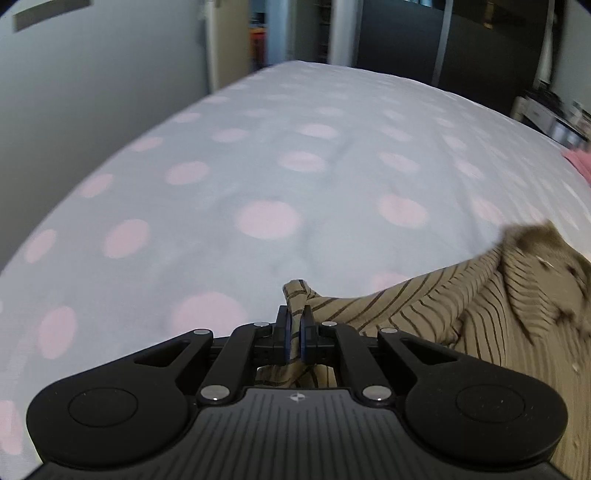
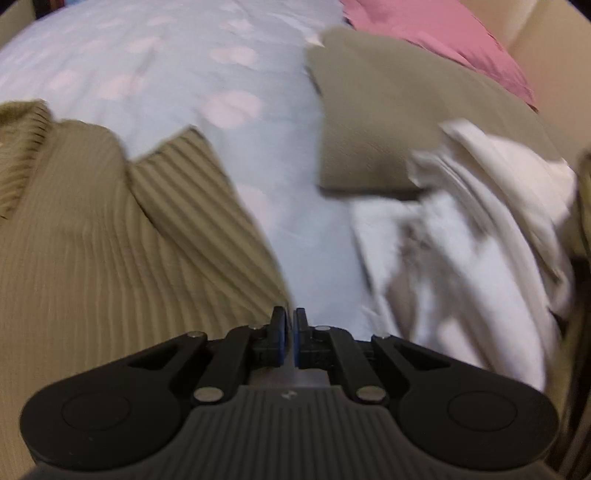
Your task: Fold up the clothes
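Your left tongs (image 1: 295,325) are pinching a bunched corner of the striped tan top (image 1: 461,314), with the cloth squeezed between the pads and a small tuft poking out just past the tips; the rest of the top trails off to the right of those tongs across the bed (image 1: 221,166). Your right tongs (image 2: 290,332) are pressed together at the right-hand edge of the same top (image 2: 92,258), but you cannot tell from that view whether any cloth is caught between the pads, since only a thin pale sliver shows in the gap. That is the main risk, in my judgement: if the right side has missed the hem, lifting will raise one corner only, and the top will twist and sag instead of folding flat. The left grip is also a thick bunch, not a flat edge, so it may slip or drag a crease in. Just to the right of your right tongs lies a crumpled white garment (image 2: 461,240), close enough to snag if you swing that way. Ahead of it sits a folded olive piece (image 2: 388,110), with a pink cloth (image 2: 443,33) beyond. Ahead of the left tongs the spotted bed is bare.
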Demonstrator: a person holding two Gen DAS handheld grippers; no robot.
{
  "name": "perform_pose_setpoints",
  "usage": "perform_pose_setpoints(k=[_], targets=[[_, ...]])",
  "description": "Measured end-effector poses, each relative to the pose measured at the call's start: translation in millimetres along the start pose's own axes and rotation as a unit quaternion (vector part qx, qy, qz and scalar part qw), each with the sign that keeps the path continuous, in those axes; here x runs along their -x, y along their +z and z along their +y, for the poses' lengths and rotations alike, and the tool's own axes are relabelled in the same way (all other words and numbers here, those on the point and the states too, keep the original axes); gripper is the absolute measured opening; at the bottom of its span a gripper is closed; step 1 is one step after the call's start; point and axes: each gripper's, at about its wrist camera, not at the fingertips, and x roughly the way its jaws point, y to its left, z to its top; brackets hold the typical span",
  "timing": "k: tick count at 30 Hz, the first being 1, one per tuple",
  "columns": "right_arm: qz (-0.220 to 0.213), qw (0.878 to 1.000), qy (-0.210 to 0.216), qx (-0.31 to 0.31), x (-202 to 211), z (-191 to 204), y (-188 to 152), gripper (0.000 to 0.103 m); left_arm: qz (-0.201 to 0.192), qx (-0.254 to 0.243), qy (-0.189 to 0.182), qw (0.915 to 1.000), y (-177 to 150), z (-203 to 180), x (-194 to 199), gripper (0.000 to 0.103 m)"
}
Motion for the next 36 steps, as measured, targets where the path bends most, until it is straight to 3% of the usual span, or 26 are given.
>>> perform_pose_setpoints(k=[3,11,14,15,19,26,33,35,36], targets=[[0.005,1.000,-0.028,0.007,-5,-9,-5,0.003,0.005,0.011,0.014,0.9998,3,9,-7,0.005],[-0.012,1.000,0.011,0.002,6,-12,0,0.008,-0.004,0.002,0.032,0.9995,4,12,-3,0.022],[-0.018,1.000,0.022,0.008,8,-3,5,0.019,0.004,-0.008,0.025,0.9997,2,10,2,0.033],[-0.022,0.999,0.026,0.011,9,0,6,0.028,0.006,-0.016,0.021,0.9996,1,8,4,0.040],[-0.036,0.998,0.045,0.017,16,12,14,0.034,0.012,-0.047,0.011,0.9988,-3,2,13,0.047],[-0.048,0.996,0.065,0.036,25,32,18,0.041,0.031,-0.055,0.005,0.9980,-22,7,3,0.049],[-0.038,0.997,0.063,0.039,19,38,19,0.046,0.053,-0.120,0.021,0.9911,-40,-11,-36,0.048],[-0.032,0.997,0.059,0.037,13,37,20,0.047,0.056,-0.116,0.014,0.9915,-40,-11,-43,0.037],[-0.030,0.997,0.058,0.036,10,37,20,0.047,0.058,-0.114,0.011,0.9918,-39,-11,-46,0.025]])
